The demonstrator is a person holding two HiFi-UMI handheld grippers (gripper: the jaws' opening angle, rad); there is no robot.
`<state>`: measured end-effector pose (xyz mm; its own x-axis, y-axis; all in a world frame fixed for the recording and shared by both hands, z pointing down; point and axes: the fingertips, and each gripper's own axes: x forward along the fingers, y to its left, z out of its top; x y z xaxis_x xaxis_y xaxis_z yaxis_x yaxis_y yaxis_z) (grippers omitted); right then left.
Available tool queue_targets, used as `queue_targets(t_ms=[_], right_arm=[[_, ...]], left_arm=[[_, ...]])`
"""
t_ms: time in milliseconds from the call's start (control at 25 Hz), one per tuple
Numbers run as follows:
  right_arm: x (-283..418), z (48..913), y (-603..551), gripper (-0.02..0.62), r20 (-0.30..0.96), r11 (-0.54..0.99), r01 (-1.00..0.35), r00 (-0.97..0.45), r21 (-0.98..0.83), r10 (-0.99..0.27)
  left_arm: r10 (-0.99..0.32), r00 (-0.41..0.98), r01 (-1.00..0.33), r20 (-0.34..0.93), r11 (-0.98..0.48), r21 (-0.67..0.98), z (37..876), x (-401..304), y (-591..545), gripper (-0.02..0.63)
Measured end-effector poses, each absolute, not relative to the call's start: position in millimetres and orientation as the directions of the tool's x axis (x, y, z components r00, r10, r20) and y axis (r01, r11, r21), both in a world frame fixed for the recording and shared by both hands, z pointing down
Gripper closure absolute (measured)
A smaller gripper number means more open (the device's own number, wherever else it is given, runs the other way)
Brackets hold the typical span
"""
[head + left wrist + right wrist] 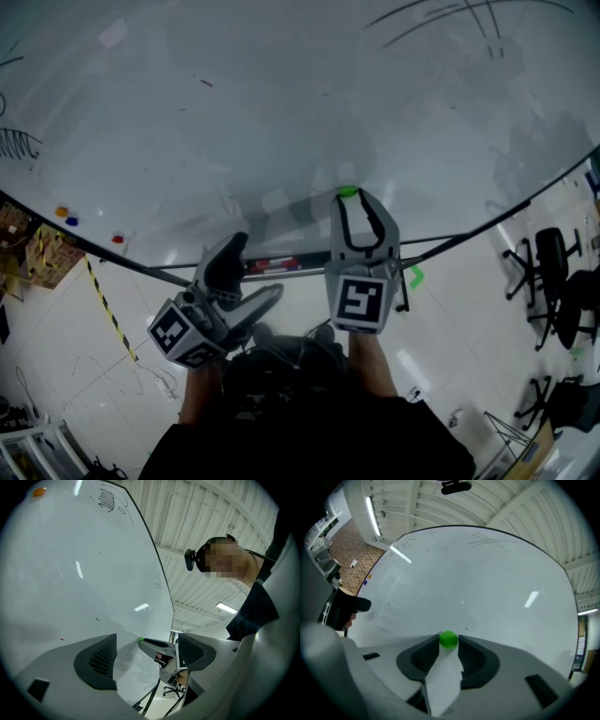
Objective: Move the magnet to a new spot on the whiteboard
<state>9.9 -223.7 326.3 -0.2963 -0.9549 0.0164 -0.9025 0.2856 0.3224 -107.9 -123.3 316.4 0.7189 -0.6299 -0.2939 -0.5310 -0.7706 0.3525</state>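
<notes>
green magnet [449, 640] on the whiteboard [487, 583] is pinched by the right gripper [349, 199]; left gripper [146, 641] gapes empty.

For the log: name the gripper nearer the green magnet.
Right. The right gripper has the green magnet between its jaw tips; the left gripper hangs open, down and left of it.

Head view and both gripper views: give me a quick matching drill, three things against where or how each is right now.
1 green magnet
2 left gripper
3 orange magnet

A jaws apart, nothing between them
B low on the whiteboard, far left in the head view, next to the blue magnet
C pinched between the right gripper jaw tips, at the board

Pairs: 1-C, 2-A, 3-B
</notes>
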Motion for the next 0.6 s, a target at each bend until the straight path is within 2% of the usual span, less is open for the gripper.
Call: queue_targets(t_ms=[600], right_arm=[[23, 324, -212, 0.442, 0.006, 0.413, -0.898, -0.417, 0.153, -0.909]], left_arm=[[-0.619, 0.736, -0.513, -0.275, -0.774, 0.371, 320, -88, -125, 0.201]])
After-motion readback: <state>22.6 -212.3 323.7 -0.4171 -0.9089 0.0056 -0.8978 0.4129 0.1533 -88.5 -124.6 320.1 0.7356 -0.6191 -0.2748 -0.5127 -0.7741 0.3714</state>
